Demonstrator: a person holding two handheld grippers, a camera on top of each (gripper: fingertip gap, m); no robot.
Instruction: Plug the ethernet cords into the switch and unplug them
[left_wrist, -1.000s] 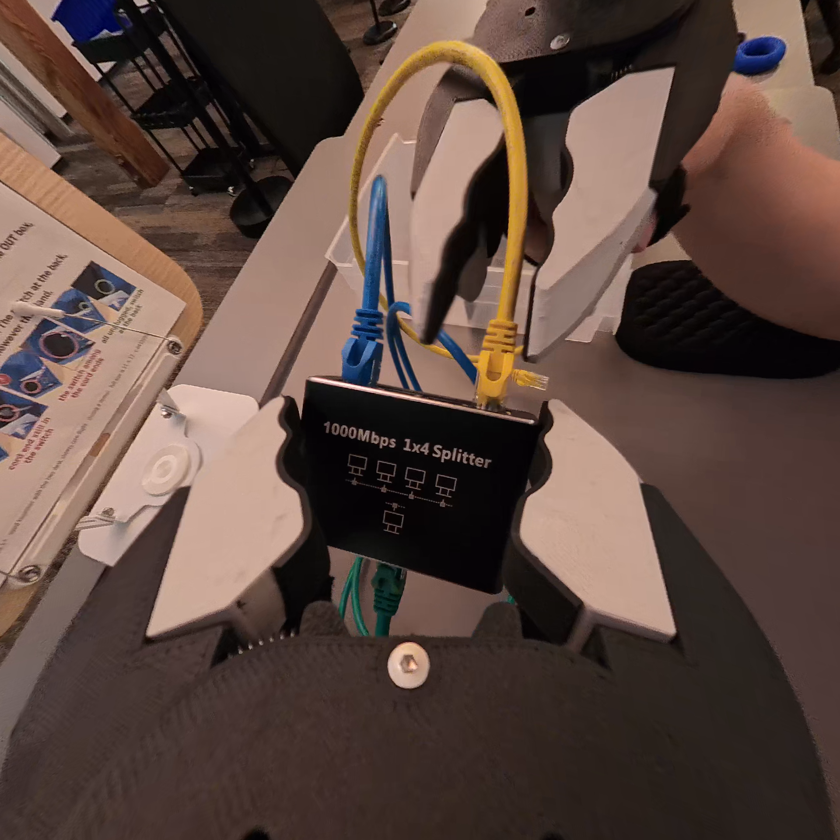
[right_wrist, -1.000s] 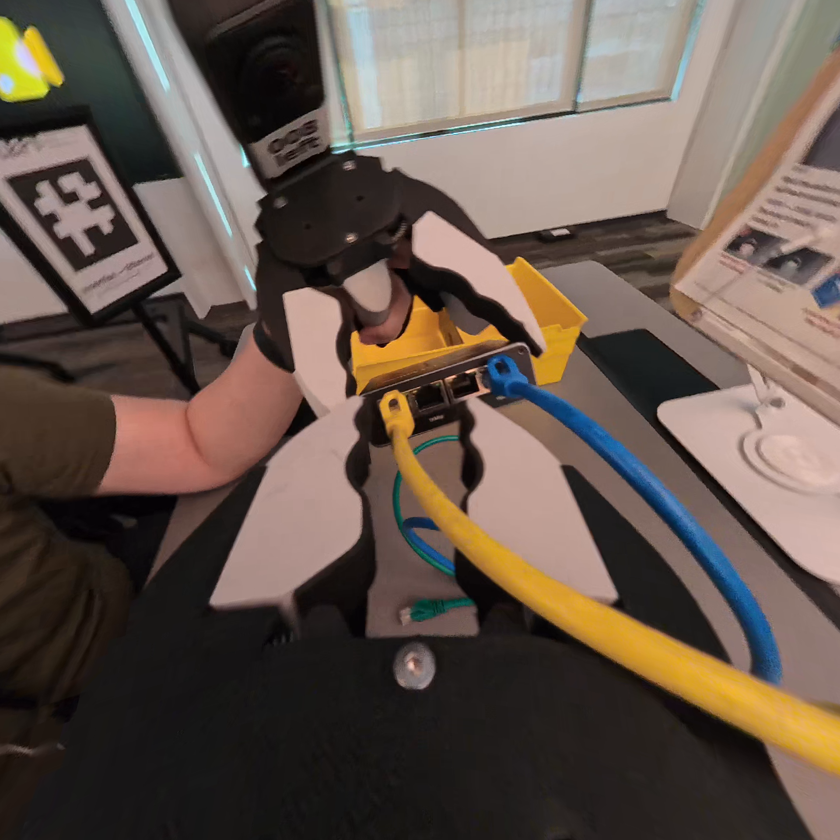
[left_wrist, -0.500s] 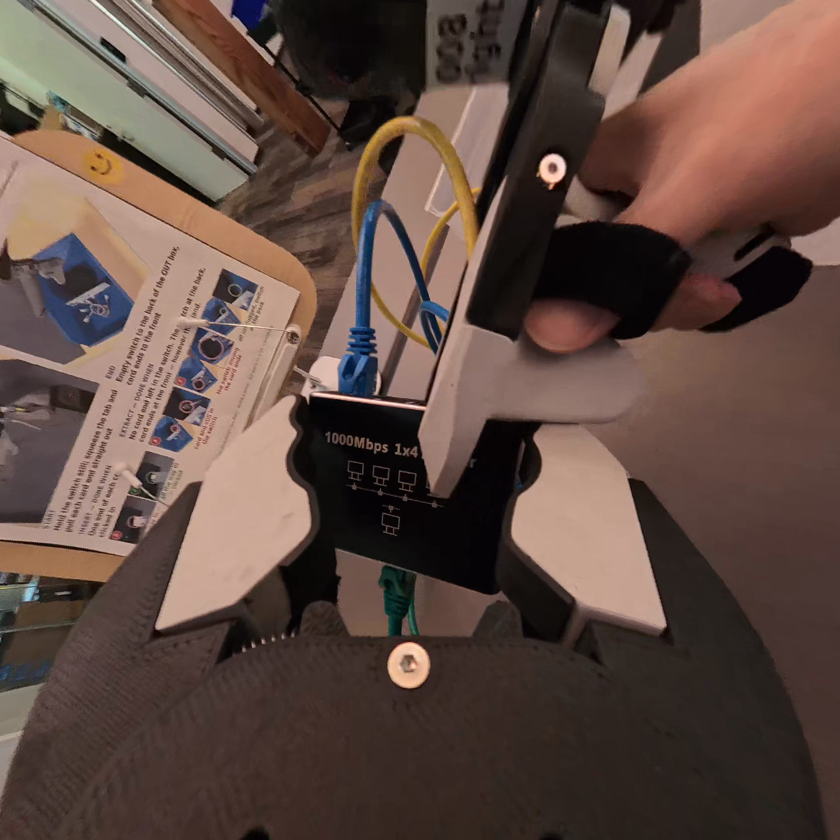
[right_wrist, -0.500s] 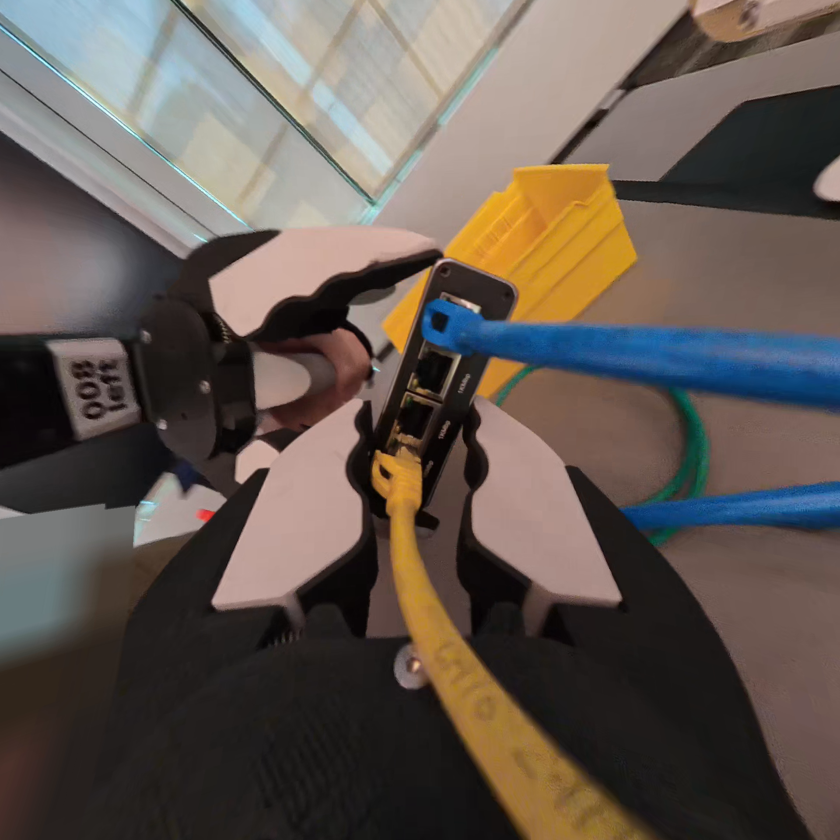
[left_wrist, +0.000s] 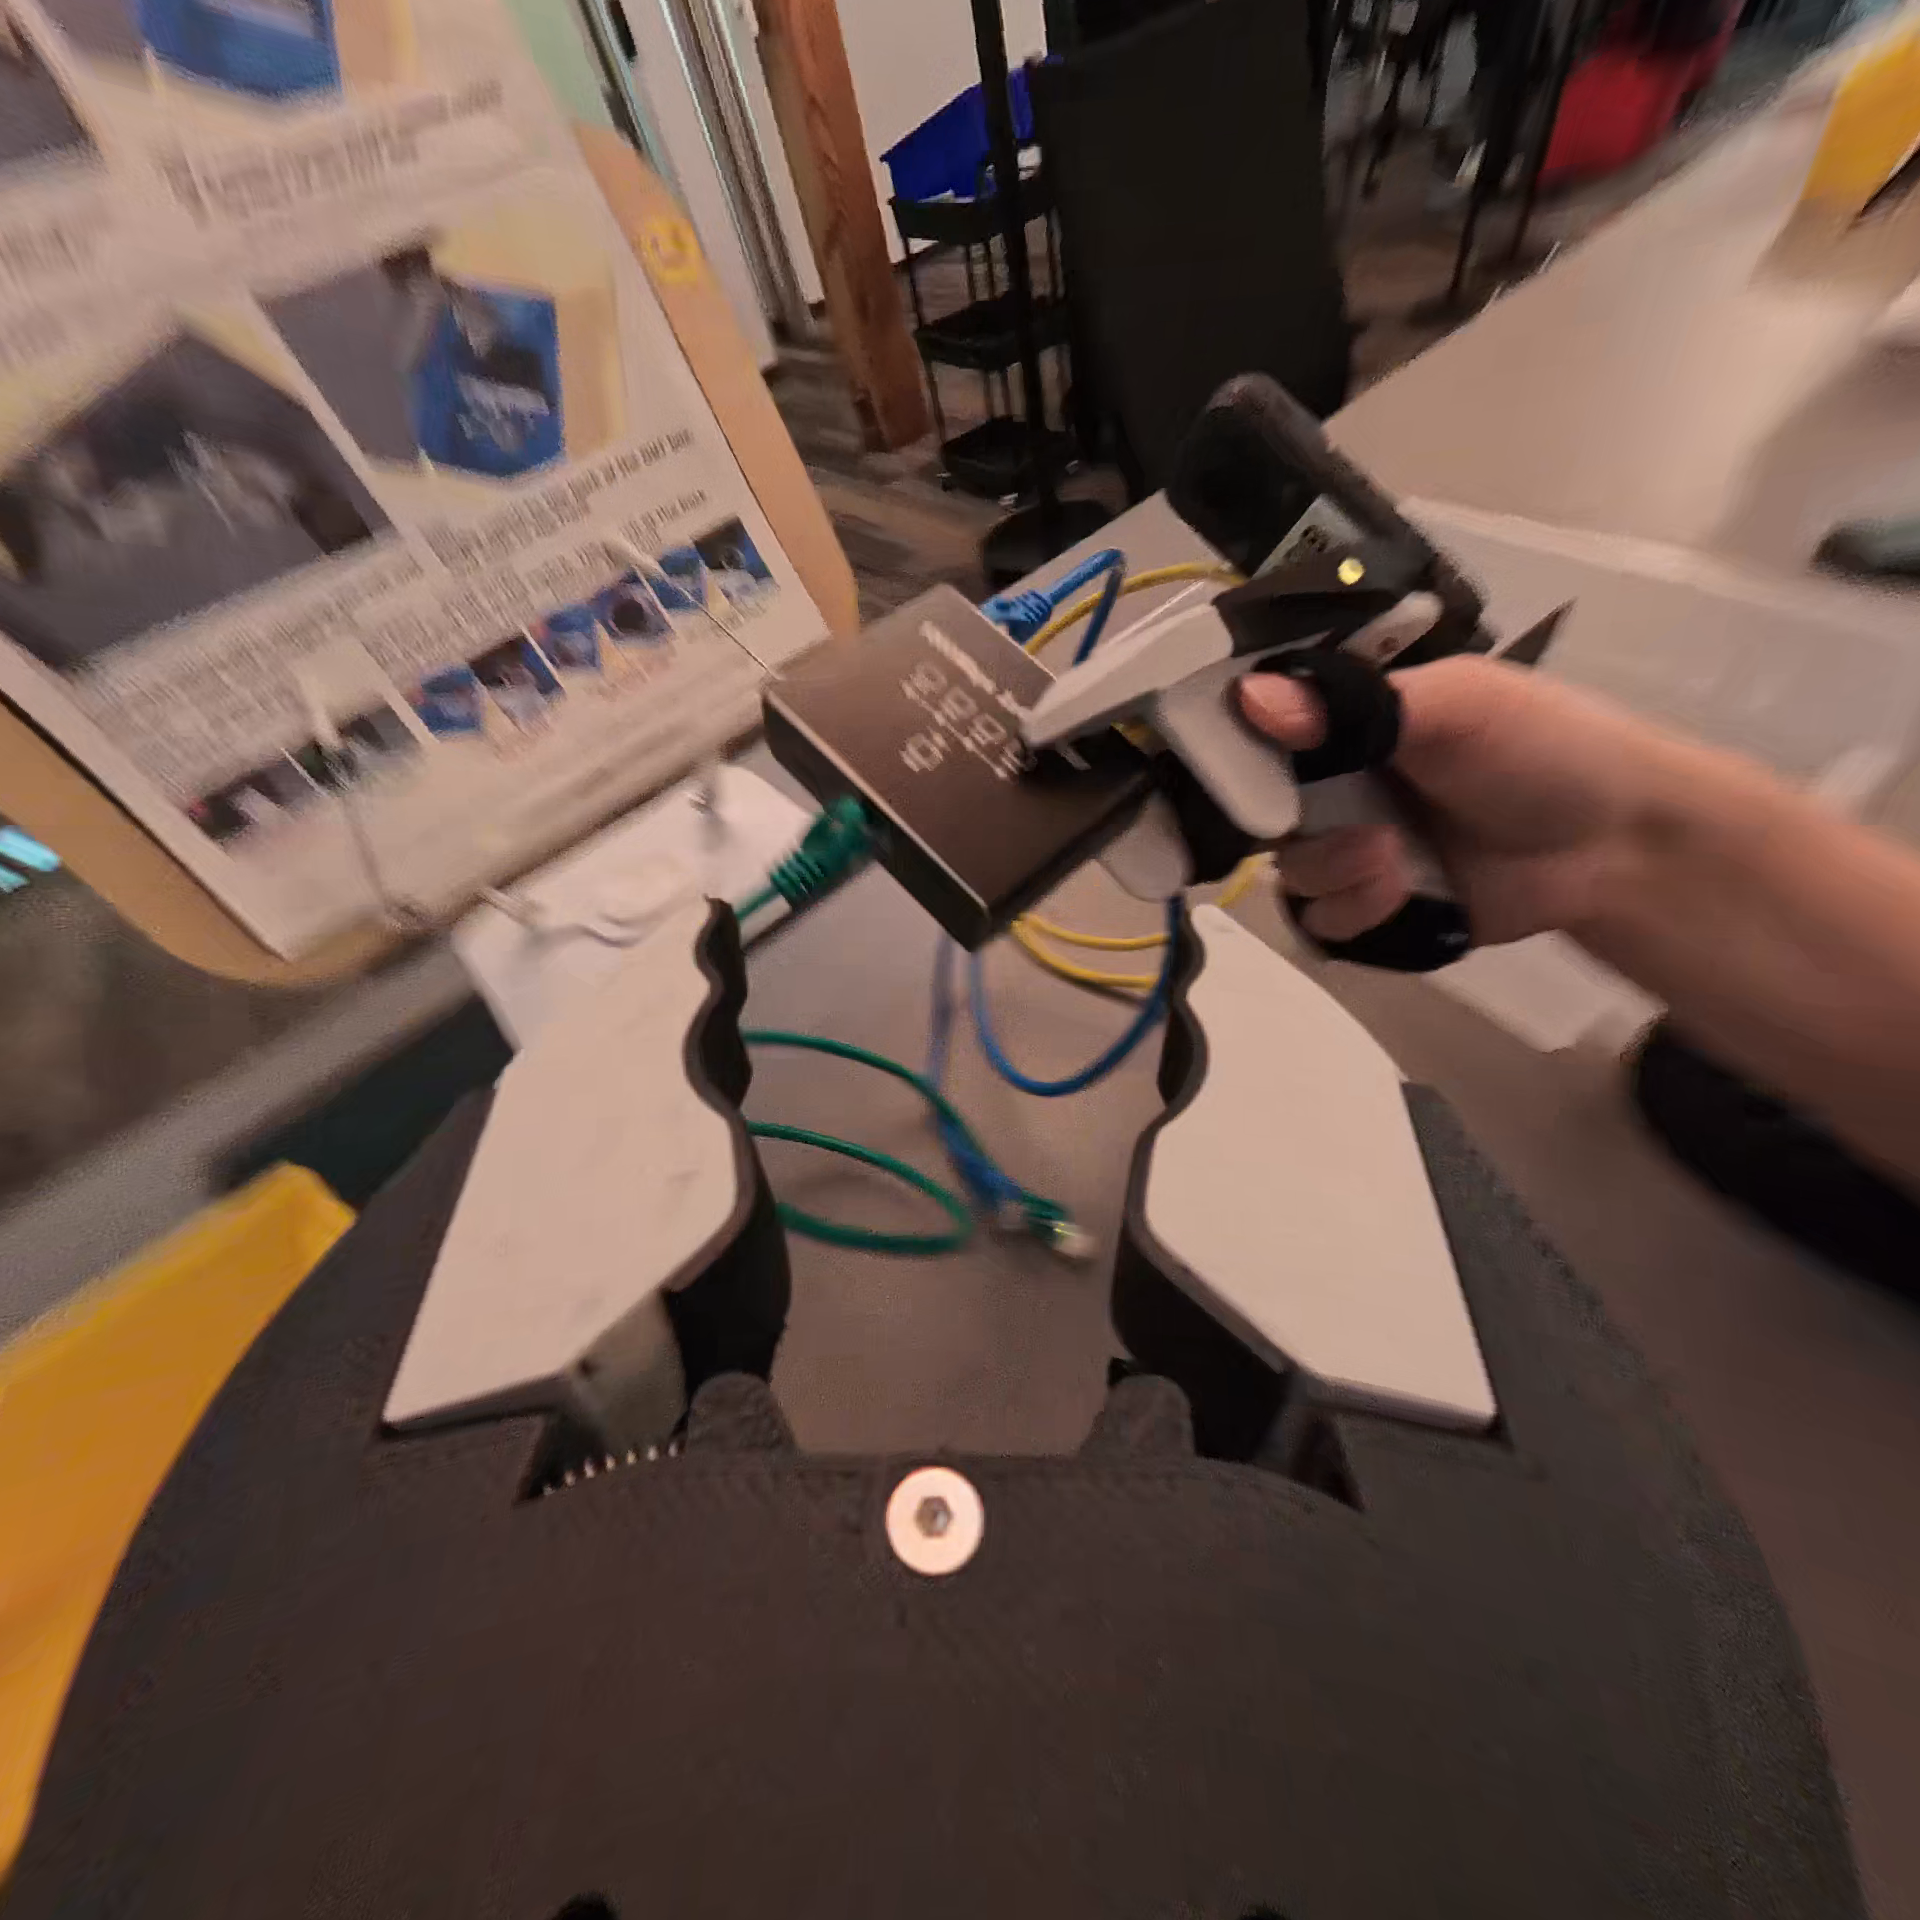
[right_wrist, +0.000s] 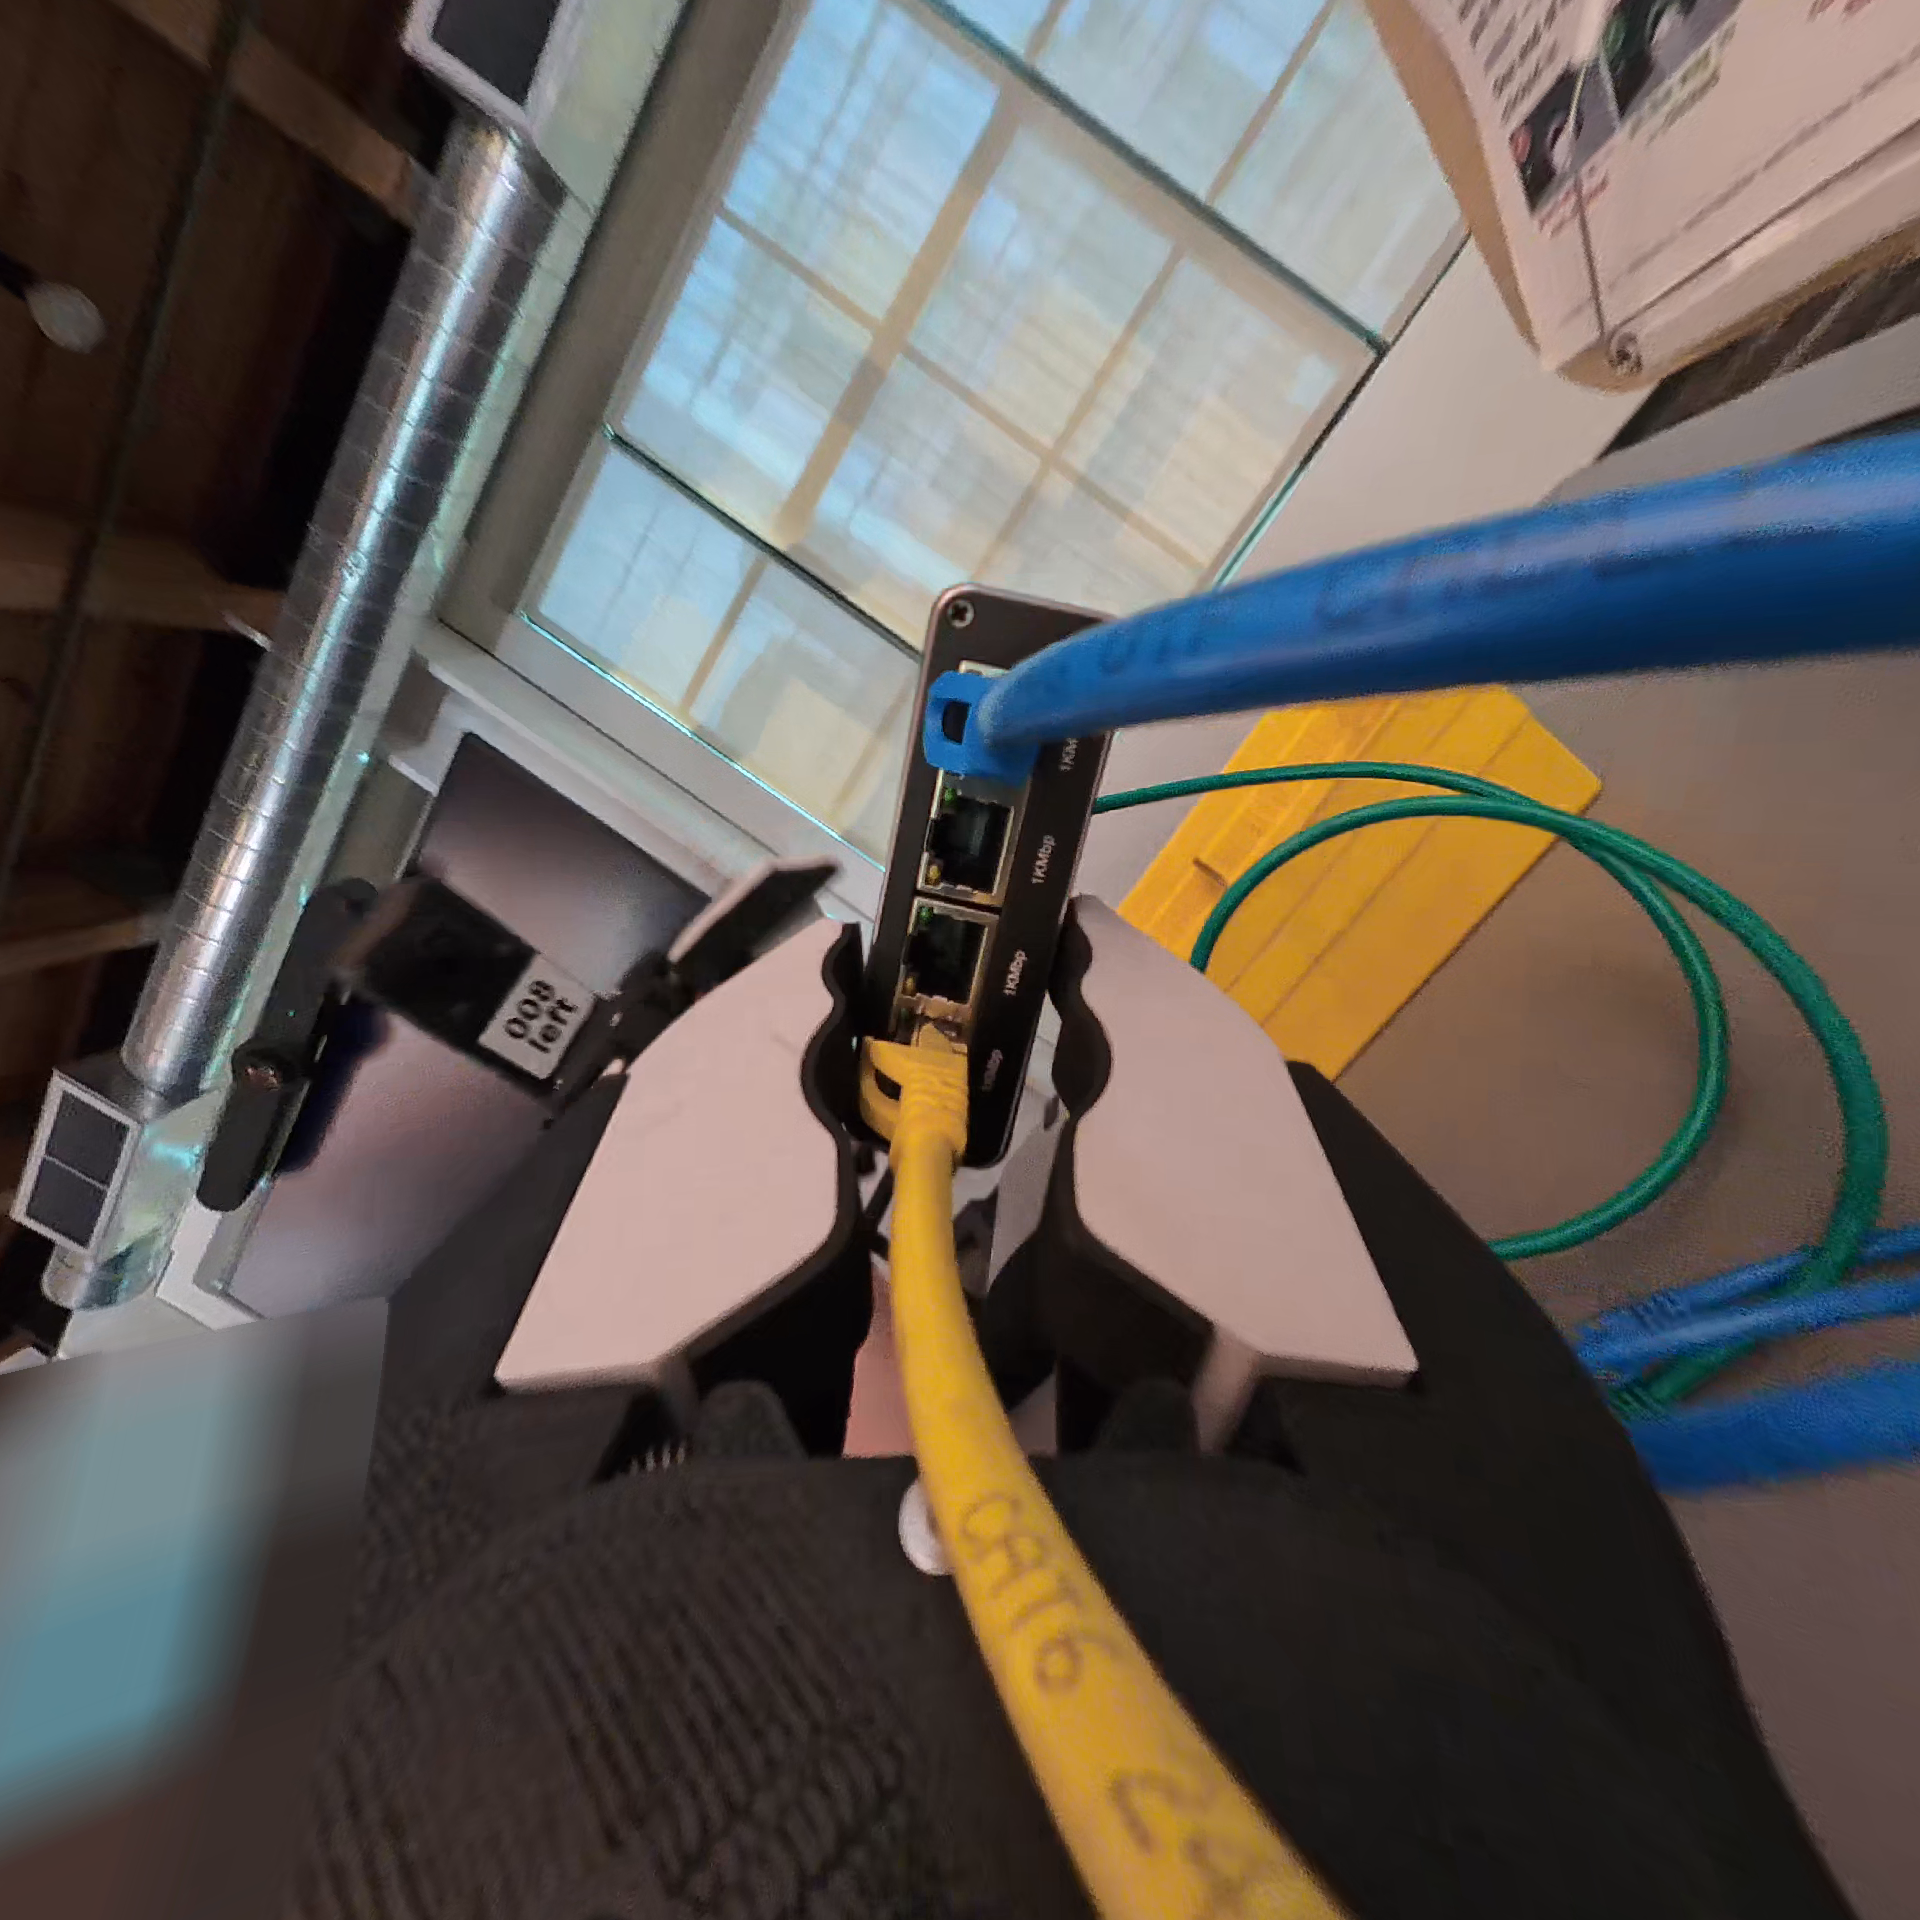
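Grip on the switch (right_wrist: 971, 883) belongs to the right gripper (right_wrist: 961, 940), whose fingers clamp the black box by its two broad faces at the lower end, so the port face looks straight back at that camera and its row of four ports runs away along the fingers. Yellow cord (right_wrist: 940, 1174) sits in the nearest port, between the fingers; blue cord (right_wrist: 1351, 644) sits in the farthest; the two middle ports are bare. From the left wrist view the left gripper (left_wrist: 951, 971) stands spread wide and empty above the grey table (left_wrist: 1558, 1195), with the switch (left_wrist: 935, 748) held in the air ahead of it and slightly up, tilted, one short end turned toward it. Green cord (left_wrist: 821, 857) is plugged into that near end, and its slack loops down onto the table between the left fingers beside a loose blue plug (left_wrist: 987, 1184). By my reading the left gripper is the free one for the next plug or pull, and the green plug lies nearest it, its axis pointing down toward the left. Behind stand an instruction board (left_wrist: 343, 540) and a yellow bin (right_wrist: 1351, 873).
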